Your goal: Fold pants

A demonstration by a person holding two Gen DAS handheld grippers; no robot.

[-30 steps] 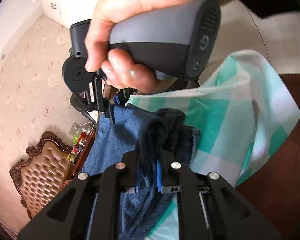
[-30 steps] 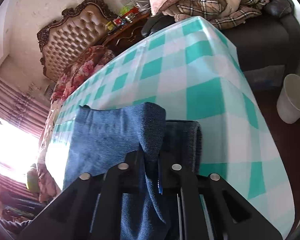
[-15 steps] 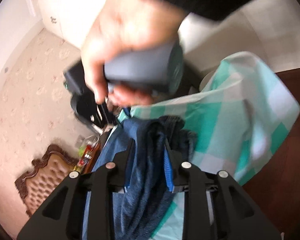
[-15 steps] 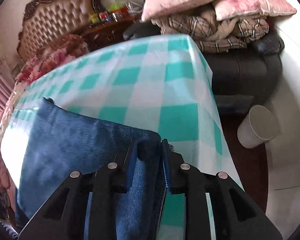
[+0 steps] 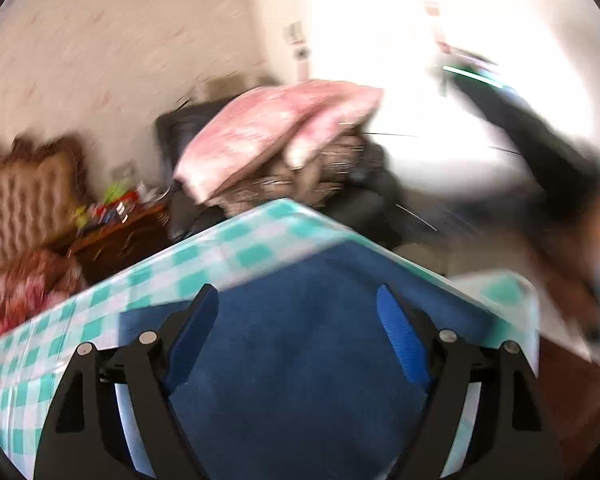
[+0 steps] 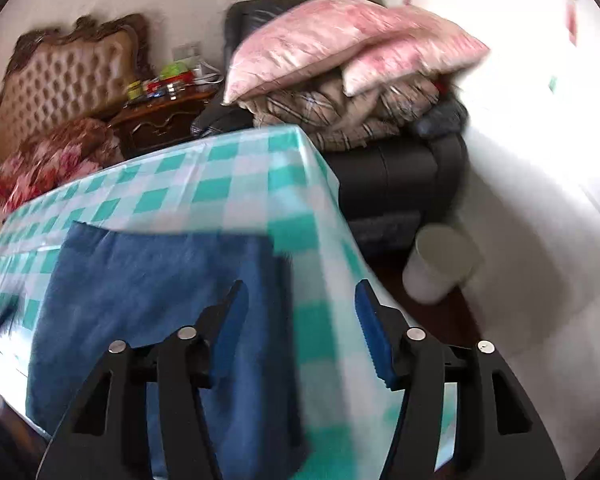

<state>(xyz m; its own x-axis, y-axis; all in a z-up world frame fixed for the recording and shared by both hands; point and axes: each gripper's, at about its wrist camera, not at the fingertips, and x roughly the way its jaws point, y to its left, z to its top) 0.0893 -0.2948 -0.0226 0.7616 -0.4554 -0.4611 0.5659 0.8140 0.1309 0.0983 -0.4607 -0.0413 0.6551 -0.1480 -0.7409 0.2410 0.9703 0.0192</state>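
Both claws have just been opening: the left claw (image 5: 298, 306) and right claw (image 6: 300, 300) are apart, empty, above the folded blue jeans (image 6: 152, 280) on the checkered tabletop (image 6: 204, 184).

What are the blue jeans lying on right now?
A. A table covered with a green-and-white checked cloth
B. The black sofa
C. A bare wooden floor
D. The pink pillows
A: in the right wrist view the folded jeans lie flat on the checked tablecloth, while the pink pillows and the black sofa stand apart behind the table.
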